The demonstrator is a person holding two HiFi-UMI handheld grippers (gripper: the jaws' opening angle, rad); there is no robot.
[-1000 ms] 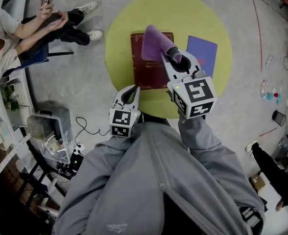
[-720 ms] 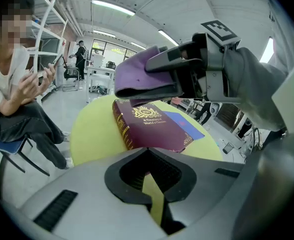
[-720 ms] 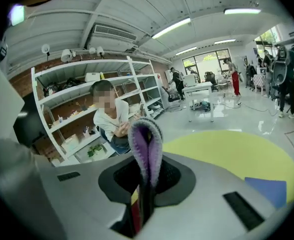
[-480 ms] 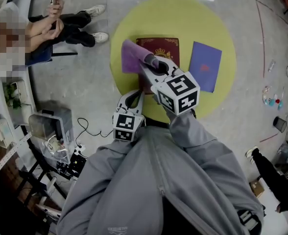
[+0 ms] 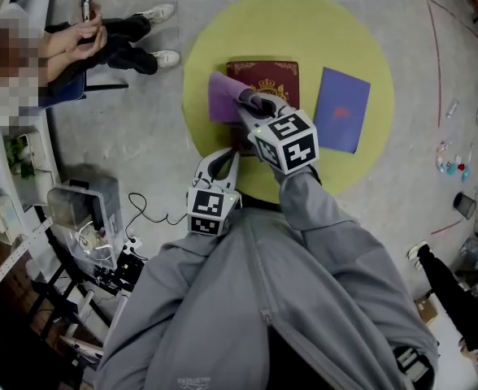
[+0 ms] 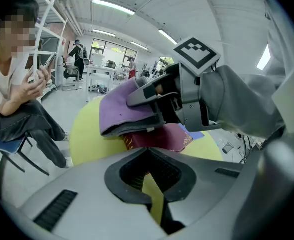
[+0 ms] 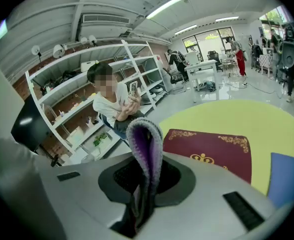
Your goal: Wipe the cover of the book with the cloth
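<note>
A maroon book with gold ornament [image 5: 270, 78] [image 7: 212, 151] [image 6: 163, 138] lies on the round yellow table [image 5: 336, 31]. My right gripper [image 5: 252, 104] [image 7: 144, 179] is shut on a purple cloth [image 5: 225, 100] [image 7: 146, 136] [image 6: 123, 109]. It holds the cloth over the book's left part, with the cloth hanging past the left edge. My left gripper [image 5: 220, 162] [image 6: 149, 156] hovers at the table's near edge, short of the book, shut with nothing in it.
A blue book [image 5: 342, 108] [image 7: 287, 179] lies to the right of the maroon one. A seated person [image 5: 76, 43] with a phone is at the far left, beside white shelving. A box and cables [image 5: 84, 210] sit on the floor to my left.
My right gripper has carried the cloth from the book's far top edge leftward and nearer, onto the book's left side. The left gripper has stayed put.
</note>
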